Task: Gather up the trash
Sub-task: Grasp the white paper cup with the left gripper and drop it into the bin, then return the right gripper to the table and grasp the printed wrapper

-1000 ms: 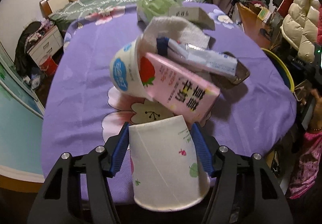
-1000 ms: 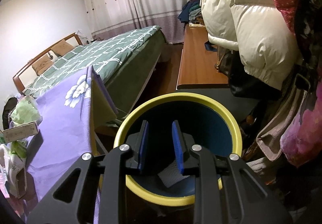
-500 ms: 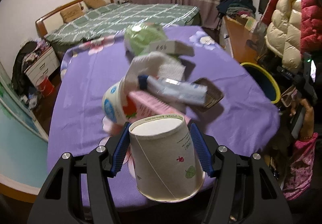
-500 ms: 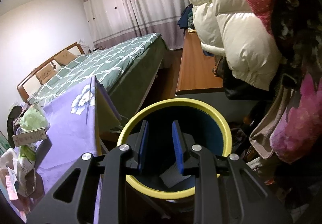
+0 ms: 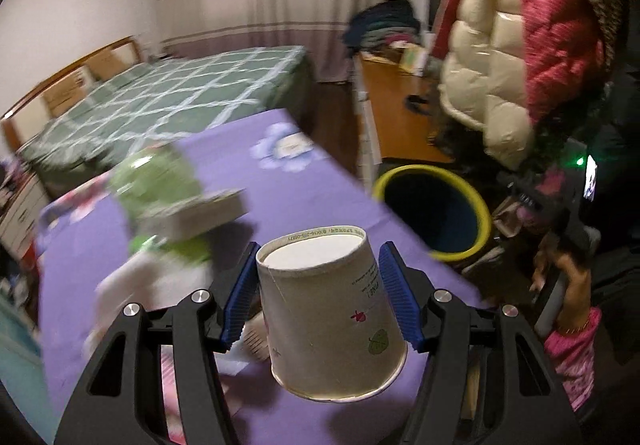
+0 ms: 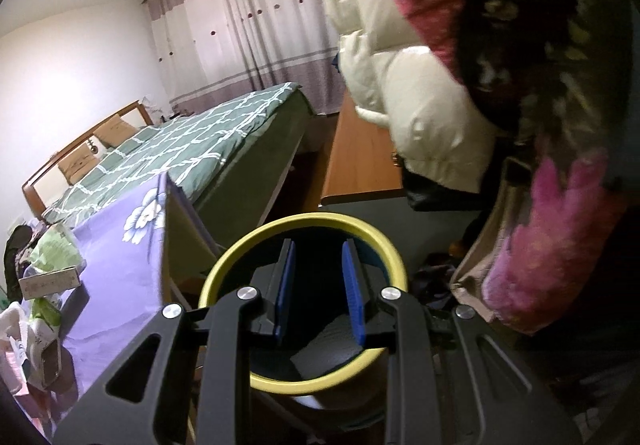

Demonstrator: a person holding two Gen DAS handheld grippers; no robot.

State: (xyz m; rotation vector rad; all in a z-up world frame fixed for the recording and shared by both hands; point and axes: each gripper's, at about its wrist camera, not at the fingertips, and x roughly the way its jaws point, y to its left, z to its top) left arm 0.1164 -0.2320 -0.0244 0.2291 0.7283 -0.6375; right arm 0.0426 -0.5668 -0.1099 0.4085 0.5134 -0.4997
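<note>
Your left gripper [image 5: 318, 295] is clamped on the paper cup [image 5: 330, 319], low centre of the left wrist view, the blue pads pressing its sides with the base facing away and the rim toward the lens. I judge the cup light, thin-walled and easily crushed, so keep the hold on the mid-wall and squeeze no harder. Behind it the purple tabletop [image 5: 280, 197] carries the remaining litter, blurred at left: a green bag [image 5: 156, 181] and a flat box [image 5: 200, 213]. The yellow-rimmed bin [image 5: 434, 213] sits at right of centre, beyond the tabletop edge. A second ago the cup hung over the pink carton and yoghurt tub; now the bin has swung into view. Your right gripper [image 6: 319, 291] stands partly parted and empty over the bin's mouth [image 6: 304, 229], as before.
</note>
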